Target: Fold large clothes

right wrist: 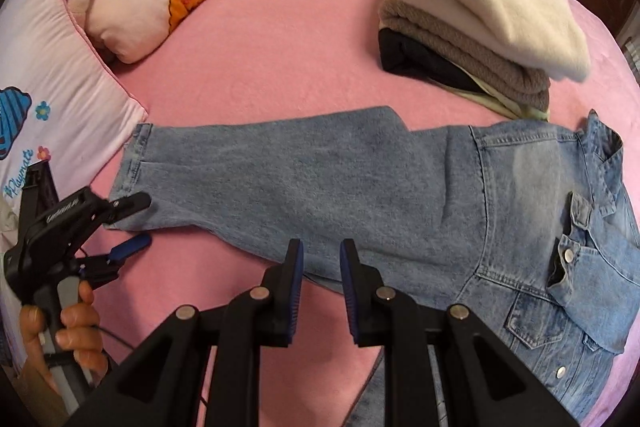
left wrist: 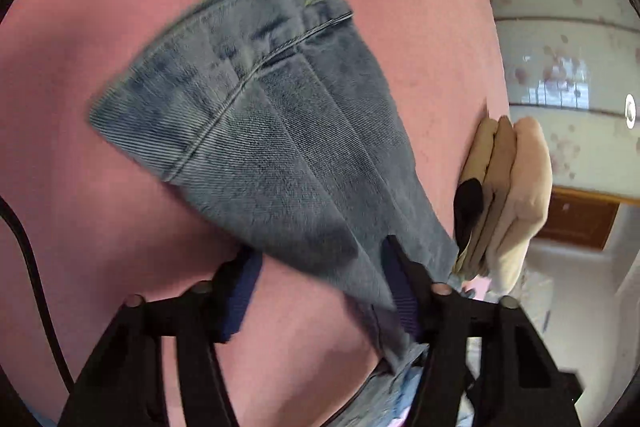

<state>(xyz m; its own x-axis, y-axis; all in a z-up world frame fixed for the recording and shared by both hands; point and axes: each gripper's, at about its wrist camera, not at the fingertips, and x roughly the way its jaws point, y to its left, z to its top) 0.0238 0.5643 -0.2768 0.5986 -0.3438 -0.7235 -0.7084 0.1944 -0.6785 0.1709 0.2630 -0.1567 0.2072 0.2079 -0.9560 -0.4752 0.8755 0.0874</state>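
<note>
The right claw (right wrist: 321,291) hangs narrowly parted and empty just over the near edge of the denim jacket (right wrist: 400,195); the jacket lies flat on the pink bed (right wrist: 280,47), its sleeve (right wrist: 260,175) running leftward to the cuff (right wrist: 132,167); there the left claw (right wrist: 134,221), nearer that end, gapes wide beside the cuff, gripping nothing I can see. Beyond stands a folded pile (right wrist: 472,27). The left view is blurred; the jacket's lower hem is cut off.
</note>
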